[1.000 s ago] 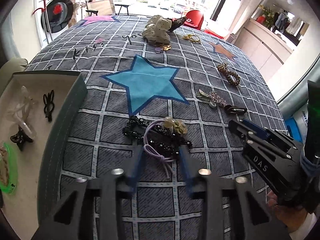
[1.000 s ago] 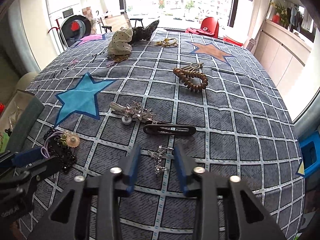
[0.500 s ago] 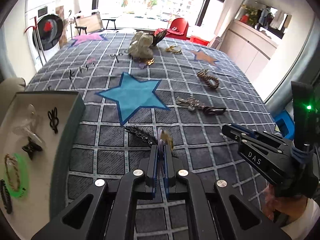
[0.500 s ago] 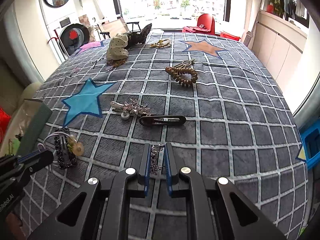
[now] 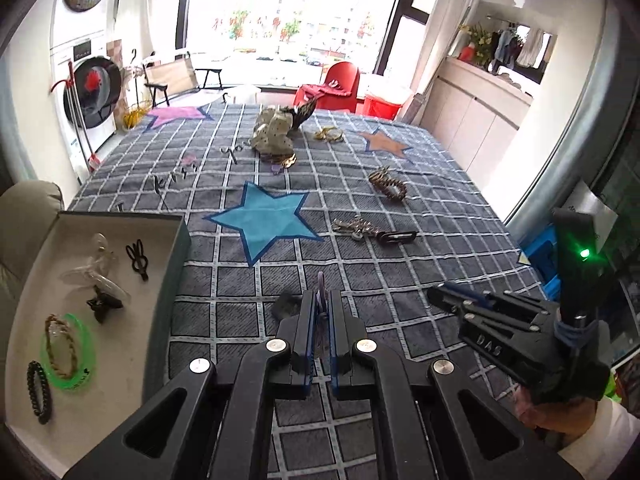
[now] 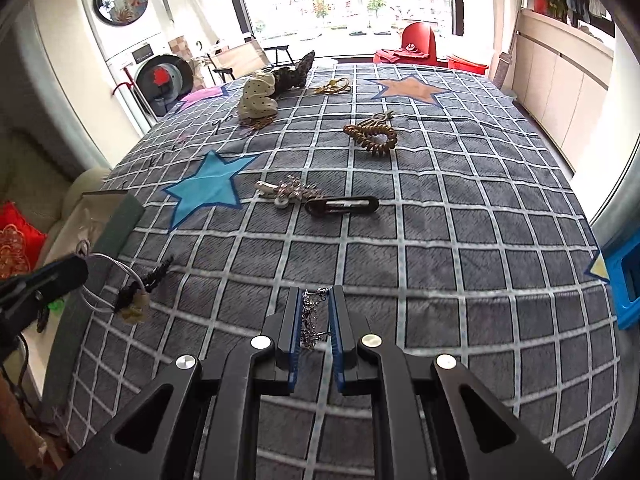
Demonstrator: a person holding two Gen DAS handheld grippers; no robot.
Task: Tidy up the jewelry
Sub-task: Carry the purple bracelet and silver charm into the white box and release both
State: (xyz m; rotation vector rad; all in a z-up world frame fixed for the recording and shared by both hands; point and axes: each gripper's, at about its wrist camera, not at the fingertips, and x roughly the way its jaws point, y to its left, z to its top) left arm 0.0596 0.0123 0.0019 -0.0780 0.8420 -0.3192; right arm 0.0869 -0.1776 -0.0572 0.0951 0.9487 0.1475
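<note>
My left gripper (image 5: 321,300) is shut on a purple hair tie (image 5: 321,285) with a black beaded piece and a pale flower; in the right wrist view the tie (image 6: 132,296) dangles from that gripper (image 6: 76,270) above the blanket. A small silver sparkly piece (image 6: 312,316) is pinched between the pads of my right gripper (image 6: 314,300), lifted off the blanket. That right gripper (image 5: 436,294) shows at the right of the left wrist view. An open grey box (image 5: 178,240) at the left holds several hair ties and clips.
On the checked star blanket (image 6: 440,220) lie a black snap clip (image 6: 342,206), a silver jewelled clip (image 6: 290,192), a brown coil tie (image 6: 372,136), a dotted scrunchie (image 6: 258,94) and a gold piece (image 6: 334,87). A blue bin (image 6: 624,280) stands at the right edge.
Both grippers closed on their pieces and rose from the blanket. The left took the purple tie with its black beaded piece, the right the silver piece.
</note>
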